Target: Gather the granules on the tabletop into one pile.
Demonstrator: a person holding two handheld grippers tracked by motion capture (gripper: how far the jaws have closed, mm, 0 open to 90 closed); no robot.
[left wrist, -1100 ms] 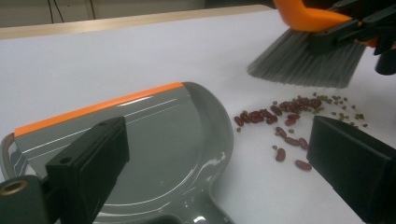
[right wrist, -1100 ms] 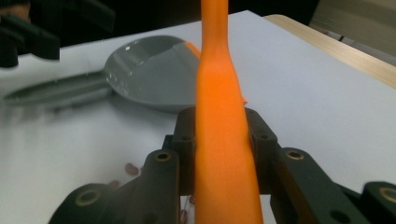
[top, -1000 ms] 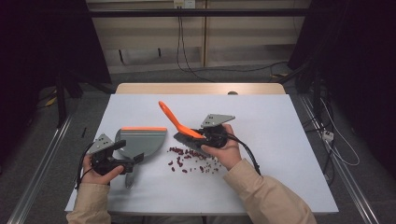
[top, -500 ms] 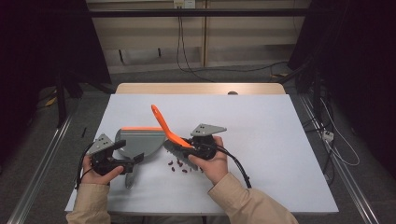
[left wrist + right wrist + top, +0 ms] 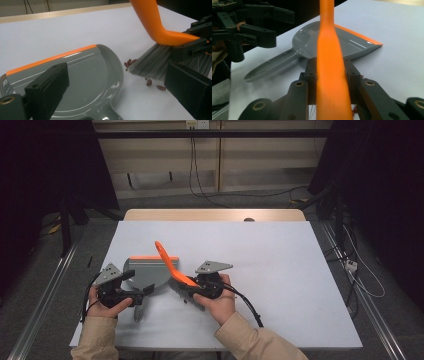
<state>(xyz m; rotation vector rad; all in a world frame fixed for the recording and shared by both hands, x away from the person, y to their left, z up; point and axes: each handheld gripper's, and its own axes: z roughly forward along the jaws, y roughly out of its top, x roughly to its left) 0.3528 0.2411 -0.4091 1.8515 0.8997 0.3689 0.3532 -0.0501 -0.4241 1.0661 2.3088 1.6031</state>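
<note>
Right claw (image 5: 192, 290): pinching the orange brush (image 5: 170, 266) handle, bristles on the table (image 5: 280, 270)
Left claw (image 5: 142, 292): spread over the dustpan (image 5: 150, 272) handle, not pinching it
Beans (image 5: 130, 62): at the bristle tips, 3 o'clock of the dustpan

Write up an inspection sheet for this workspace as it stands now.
Surface: white table, a few red beans scattered on it.
Job's things: grey dustpan with orange lip, lying flat; orange-handled brush, bristles down by the beans.
Clutter: nothing seen.
Grippers: right gripper shut on the brush; left gripper open, jaws either side of the dustpan handle.
Cables: one trails from each gripper; more hang behind the table.
Surroundings: dark room, floor rails either side.
</note>
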